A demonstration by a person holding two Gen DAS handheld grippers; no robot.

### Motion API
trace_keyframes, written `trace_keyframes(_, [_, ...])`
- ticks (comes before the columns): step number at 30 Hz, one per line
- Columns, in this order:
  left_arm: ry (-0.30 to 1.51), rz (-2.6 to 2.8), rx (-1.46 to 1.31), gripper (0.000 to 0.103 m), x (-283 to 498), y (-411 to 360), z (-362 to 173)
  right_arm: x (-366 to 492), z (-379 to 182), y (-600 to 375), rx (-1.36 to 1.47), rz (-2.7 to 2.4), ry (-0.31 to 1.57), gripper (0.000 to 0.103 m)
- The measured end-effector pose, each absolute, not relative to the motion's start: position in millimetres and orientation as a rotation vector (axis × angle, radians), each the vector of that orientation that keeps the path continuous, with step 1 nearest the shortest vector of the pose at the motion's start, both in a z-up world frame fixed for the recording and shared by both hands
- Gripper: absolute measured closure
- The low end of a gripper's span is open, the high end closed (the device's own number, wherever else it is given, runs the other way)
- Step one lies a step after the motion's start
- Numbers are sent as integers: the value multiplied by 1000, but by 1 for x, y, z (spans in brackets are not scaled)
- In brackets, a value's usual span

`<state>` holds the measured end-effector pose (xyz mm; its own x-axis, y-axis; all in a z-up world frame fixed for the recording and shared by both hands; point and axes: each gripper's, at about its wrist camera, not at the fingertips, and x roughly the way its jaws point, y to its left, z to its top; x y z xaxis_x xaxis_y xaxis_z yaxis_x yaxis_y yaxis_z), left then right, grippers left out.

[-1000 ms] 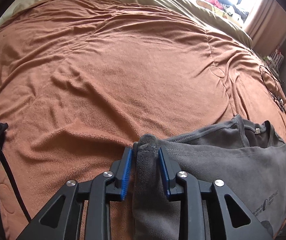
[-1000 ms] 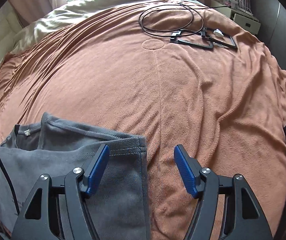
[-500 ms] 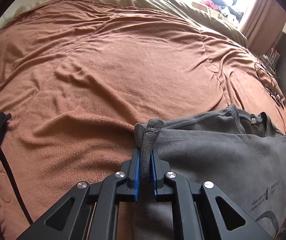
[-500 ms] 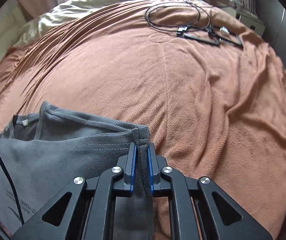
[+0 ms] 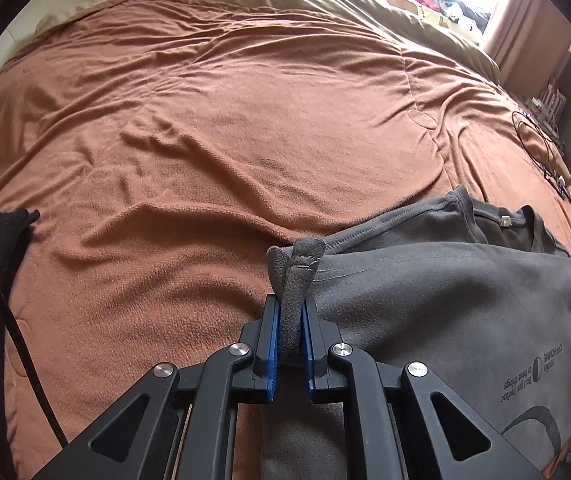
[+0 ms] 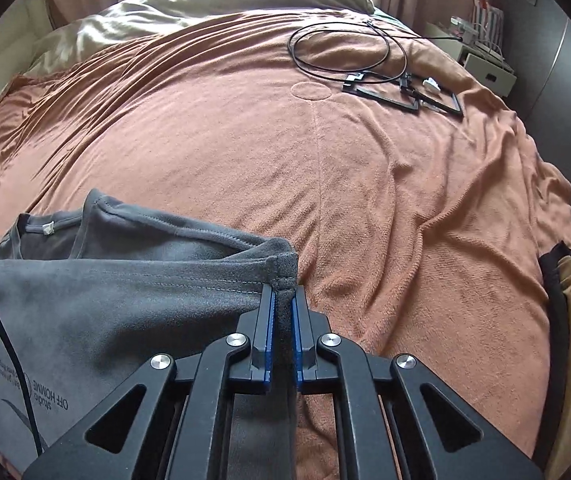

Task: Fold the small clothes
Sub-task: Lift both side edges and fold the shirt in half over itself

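- Left claw (image 5: 290, 316): blue pads pinched on a bunched corner of the grey shirt (image 5: 445, 312); a tuft of cloth stands up past the fingertips at 12 o'clock.
- Right claw (image 6: 283, 312): clamped on the opposite corner of the shirt (image 6: 105, 300), hem seam just above the pads.
- Change: a second ago the right claw was wide apart over its corner and the left only half closed around its fold; both have since shut, and the hem now rides raised and taut between them. Judged meaning: the grasp phase is done, and the edge is ready to be carried over for a fold.
- Shirt position: near edge of the bed; in the left view it spreads toward 3 o'clock, in the right view toward 9 o'clock, collar and neck label beyond the held hem.
- Blanket (image 5: 225, 140): rust-coloured, wrinkled, under the shirt and out to 12 o'clock.
- Cable (image 6: 345, 48): coiled with black frames at 1 o'clock in the right view, well apart from the shirt.
- Hidden or unclear: the shirt's lower part is cut off behind the claw bodies; the printed text is only partly legible; dark cloth at frame edges is unidentifiable.
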<state>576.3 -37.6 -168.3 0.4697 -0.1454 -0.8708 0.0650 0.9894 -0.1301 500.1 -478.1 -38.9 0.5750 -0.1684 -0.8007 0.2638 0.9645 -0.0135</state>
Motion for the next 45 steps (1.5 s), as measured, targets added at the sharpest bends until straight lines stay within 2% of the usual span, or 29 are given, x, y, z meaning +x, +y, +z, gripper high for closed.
trace_keyframes(17, [1068,-56,17,91,555,-49,-153,487,-28,-473,73,-240,881,99])
trace_keyframes(21, [1024,-60,17,95,552,-47,-142,486,-25,-470,58,-243,864,99])
trace_keyframes(33, [925,-28,-40,98,605,-39,-113,514,-11,-483,93,-260,805,100])
trace_keyframes(45, [935,2,-66,98,646,-35,-136,549,-20,-495,98,-275,803,101])
